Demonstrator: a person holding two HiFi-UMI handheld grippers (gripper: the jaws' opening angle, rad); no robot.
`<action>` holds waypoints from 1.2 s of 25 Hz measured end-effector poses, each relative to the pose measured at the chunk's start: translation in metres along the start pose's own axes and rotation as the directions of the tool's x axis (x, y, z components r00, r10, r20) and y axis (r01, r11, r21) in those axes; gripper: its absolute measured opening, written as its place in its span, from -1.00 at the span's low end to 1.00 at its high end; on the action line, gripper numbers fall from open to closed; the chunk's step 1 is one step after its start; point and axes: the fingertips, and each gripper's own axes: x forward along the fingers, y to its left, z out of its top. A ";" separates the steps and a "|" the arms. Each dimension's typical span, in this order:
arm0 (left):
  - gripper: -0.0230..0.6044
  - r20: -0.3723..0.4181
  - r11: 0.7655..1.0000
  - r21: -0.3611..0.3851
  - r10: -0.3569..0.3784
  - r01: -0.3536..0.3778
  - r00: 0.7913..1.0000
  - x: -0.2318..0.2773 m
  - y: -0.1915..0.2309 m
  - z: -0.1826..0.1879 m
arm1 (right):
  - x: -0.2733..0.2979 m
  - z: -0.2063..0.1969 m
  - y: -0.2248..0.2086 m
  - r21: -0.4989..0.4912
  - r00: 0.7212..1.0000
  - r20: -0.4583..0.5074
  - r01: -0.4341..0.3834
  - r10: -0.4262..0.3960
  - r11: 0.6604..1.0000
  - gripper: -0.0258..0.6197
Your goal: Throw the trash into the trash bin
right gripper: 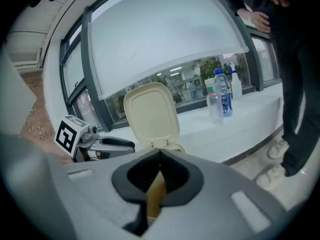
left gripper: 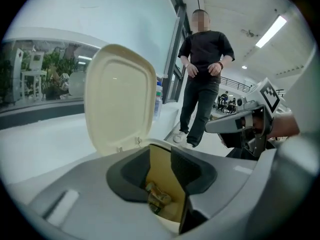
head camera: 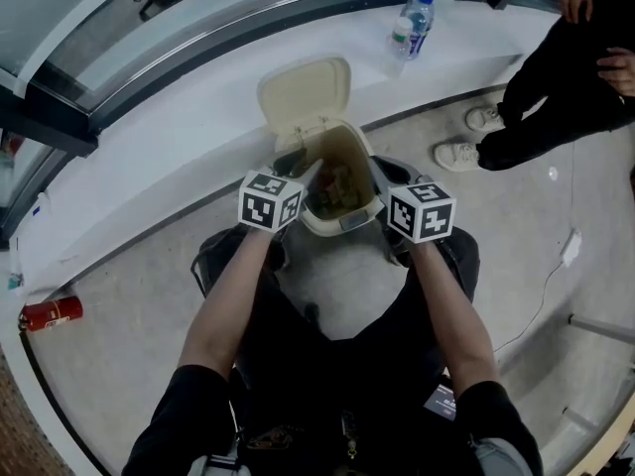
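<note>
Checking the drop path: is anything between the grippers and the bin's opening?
Nothing visible does. The lid stands raised behind the bin, whose mouth is open with trash lying inside. The left gripper and right gripper hang at its near rim, neither holding anything.

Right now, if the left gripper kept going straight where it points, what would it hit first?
The left gripper looks into the open trash bin; it would likely meet the inner wall first, or the trash at the bottom. Depth is unclear.
</note>
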 end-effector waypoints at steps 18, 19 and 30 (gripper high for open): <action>-0.91 0.166 0.956 0.059 0.274 -0.287 0.947 -0.067 0.133 0.122 | 0.005 0.040 0.015 -0.048 0.999 0.041 -0.006 0.008 0.999 -0.91; -0.91 0.166 0.958 0.075 0.260 -0.275 0.951 -0.063 0.135 0.132 | 0.005 0.043 0.017 -0.056 0.999 0.042 -0.006 0.008 0.998 -0.91; -0.91 0.068 0.979 0.201 -0.040 0.026 0.997 -0.031 0.098 0.172 | -0.006 0.066 0.008 -0.093 0.998 0.061 0.027 -0.022 0.995 -0.91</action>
